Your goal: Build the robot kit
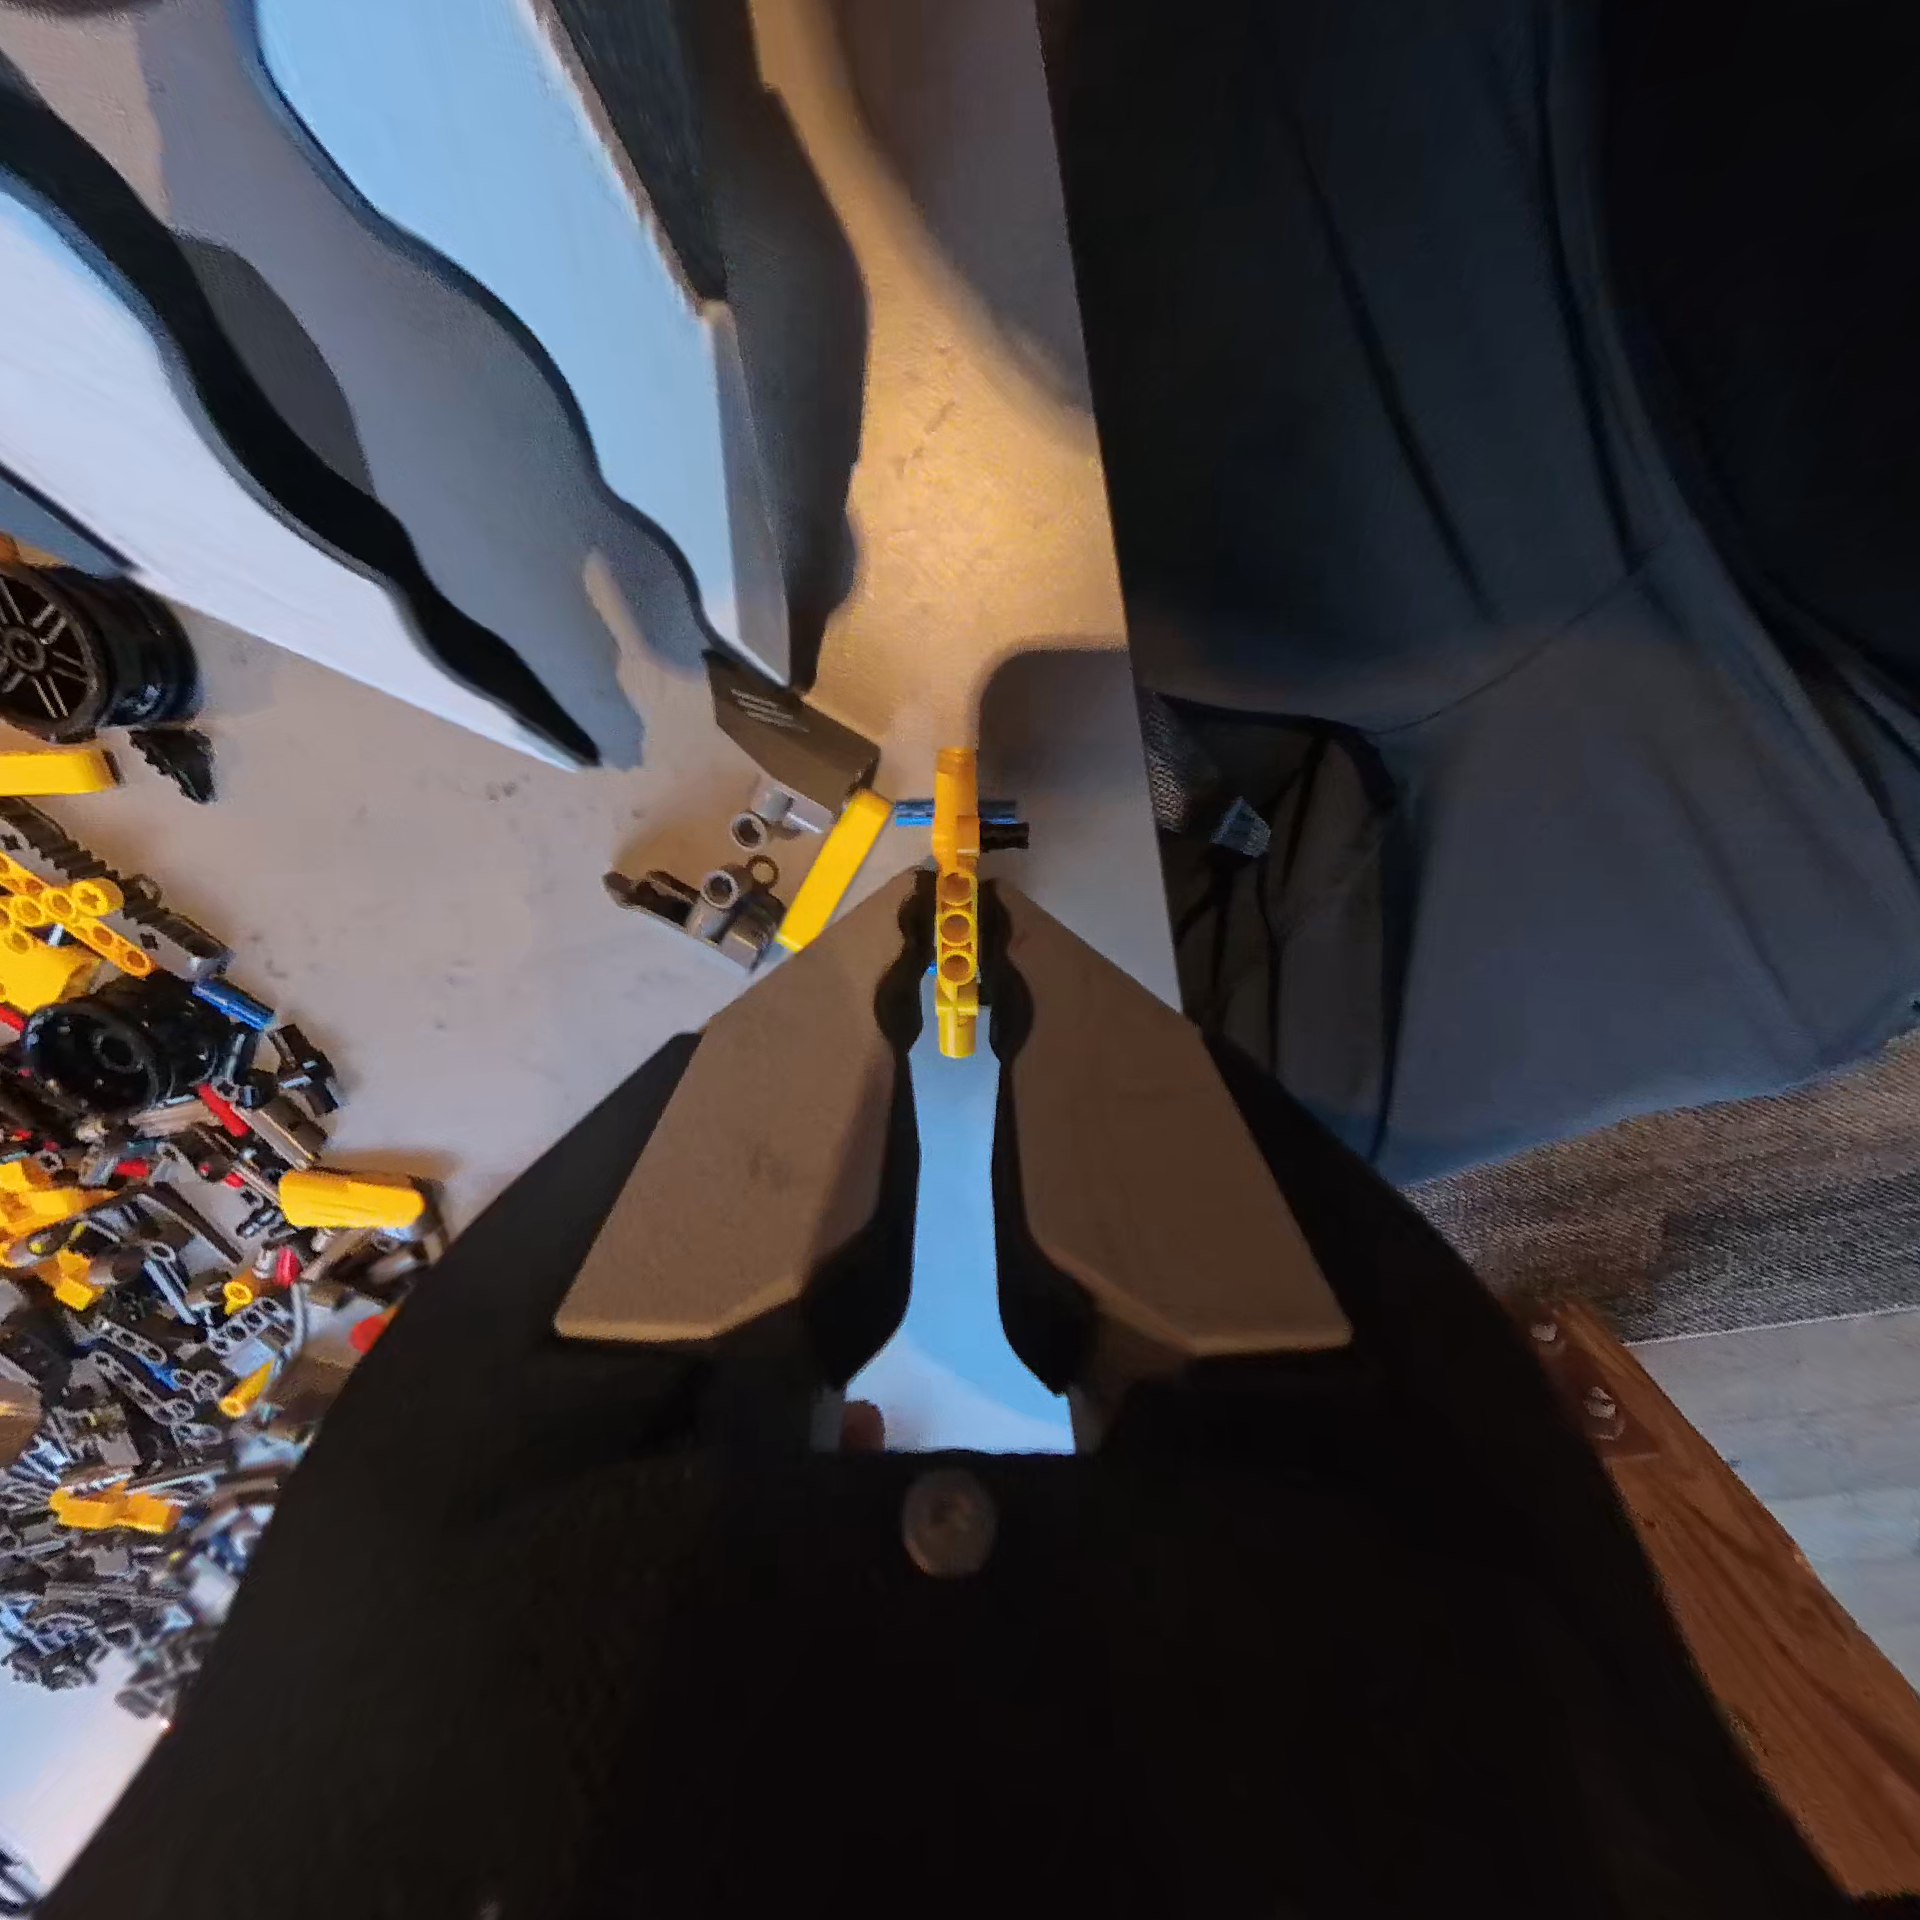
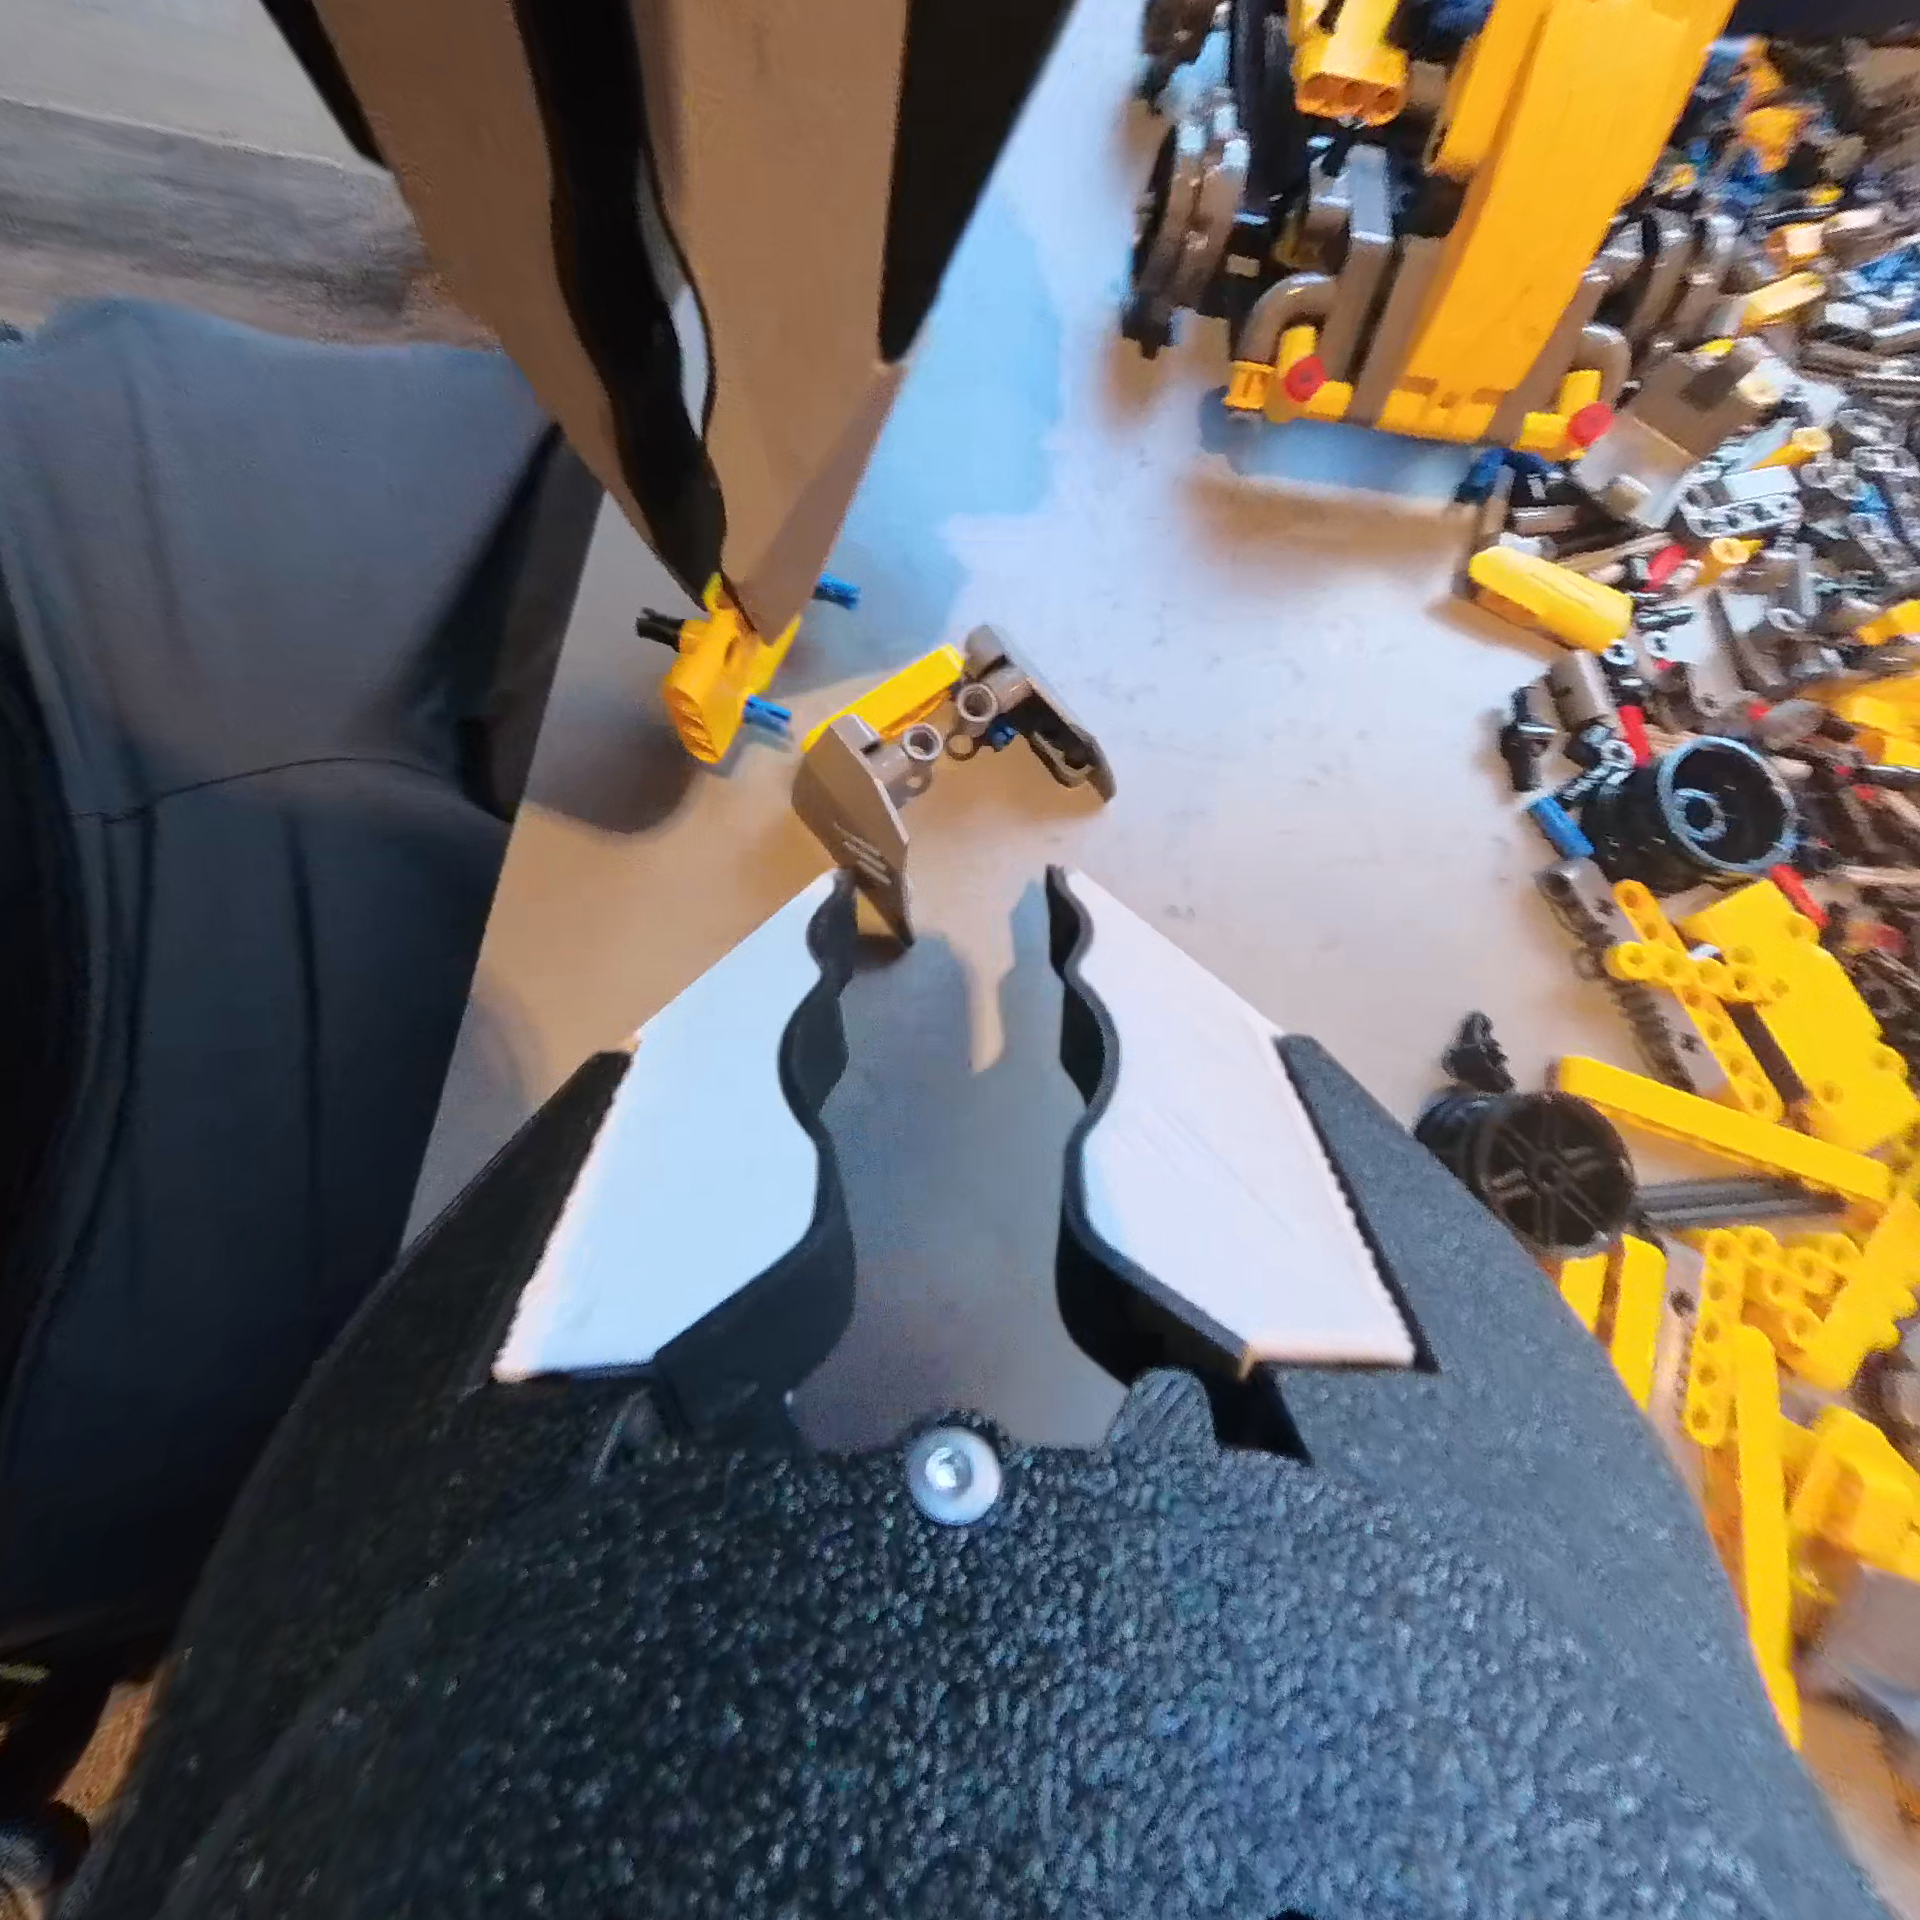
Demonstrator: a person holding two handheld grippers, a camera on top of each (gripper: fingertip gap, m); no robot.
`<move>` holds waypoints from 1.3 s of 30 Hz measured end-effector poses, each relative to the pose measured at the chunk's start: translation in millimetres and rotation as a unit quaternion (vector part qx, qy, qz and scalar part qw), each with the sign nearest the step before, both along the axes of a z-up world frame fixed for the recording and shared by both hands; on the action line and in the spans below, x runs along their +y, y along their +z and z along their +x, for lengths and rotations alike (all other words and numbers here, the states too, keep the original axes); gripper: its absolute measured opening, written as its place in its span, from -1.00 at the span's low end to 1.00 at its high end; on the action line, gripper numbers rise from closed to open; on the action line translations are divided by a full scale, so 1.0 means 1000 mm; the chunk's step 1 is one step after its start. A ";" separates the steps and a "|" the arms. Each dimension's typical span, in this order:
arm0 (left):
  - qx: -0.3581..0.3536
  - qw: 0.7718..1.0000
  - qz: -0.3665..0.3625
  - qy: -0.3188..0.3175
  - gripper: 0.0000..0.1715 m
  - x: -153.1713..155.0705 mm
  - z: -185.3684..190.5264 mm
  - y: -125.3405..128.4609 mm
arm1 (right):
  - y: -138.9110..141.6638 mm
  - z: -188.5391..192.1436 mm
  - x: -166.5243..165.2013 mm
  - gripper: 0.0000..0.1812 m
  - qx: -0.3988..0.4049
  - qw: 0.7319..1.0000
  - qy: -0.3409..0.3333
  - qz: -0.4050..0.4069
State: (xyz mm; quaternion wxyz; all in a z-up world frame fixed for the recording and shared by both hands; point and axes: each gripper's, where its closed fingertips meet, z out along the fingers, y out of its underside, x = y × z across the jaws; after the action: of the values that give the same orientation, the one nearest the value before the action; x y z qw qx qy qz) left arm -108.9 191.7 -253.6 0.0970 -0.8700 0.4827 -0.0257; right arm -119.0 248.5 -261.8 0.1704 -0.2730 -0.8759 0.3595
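My left gripper (image 1: 956, 883) is shut on a yellow holed beam (image 1: 954, 935) that carries blue and black pins. It holds the beam just above the grey table (image 1: 436, 935) near the table's edge. In the right wrist view the same gripper (image 2: 743, 613) comes down from the top with the beam (image 2: 712, 681) at its tips. My right gripper (image 2: 948, 883) is open and empty. Its left fingertip (image 2: 836, 894) is next to the grey panel (image 2: 857, 821) of a small grey and yellow assembly (image 2: 966, 717). That assembly also lies in the left wrist view (image 1: 769, 852).
A heap of yellow, black and grey parts (image 2: 1714, 935) covers the table's right side, with a black spoked wheel (image 2: 1548, 1169) and a yellow part-built vehicle (image 2: 1455, 208). The heap also shows in the left wrist view (image 1: 156, 1195). Dark fabric (image 2: 208, 727) lies past the table's edge. There is about 6 cm between the tips of the two grippers.
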 end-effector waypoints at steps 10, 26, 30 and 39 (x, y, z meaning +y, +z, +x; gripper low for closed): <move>-0.007 1.000 0.021 -0.015 -0.93 -0.008 0.004 0.003 | -0.005 -0.019 0.022 -0.59 0.014 0.997 -0.051 0.049; -0.016 0.999 0.018 0.029 -0.93 0.017 -0.008 0.004 | -0.008 -0.029 0.006 -0.51 -0.017 0.999 -0.027 -0.019; -0.020 0.999 0.013 0.030 -0.93 0.015 -0.008 0.002 | -0.009 -0.032 0.006 -0.58 -0.022 0.999 -0.012 -0.021; -0.037 0.997 0.018 0.058 -0.93 0.012 0.001 0.009 | -0.009 -0.017 -0.006 -0.57 -0.030 0.999 0.036 -0.020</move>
State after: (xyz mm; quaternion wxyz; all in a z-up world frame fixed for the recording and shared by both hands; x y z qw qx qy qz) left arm -107.9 203.2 -244.3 0.1319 -0.8932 0.4277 -0.0428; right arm -136.0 242.7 -270.9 0.1251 -0.2553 -0.8826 0.3743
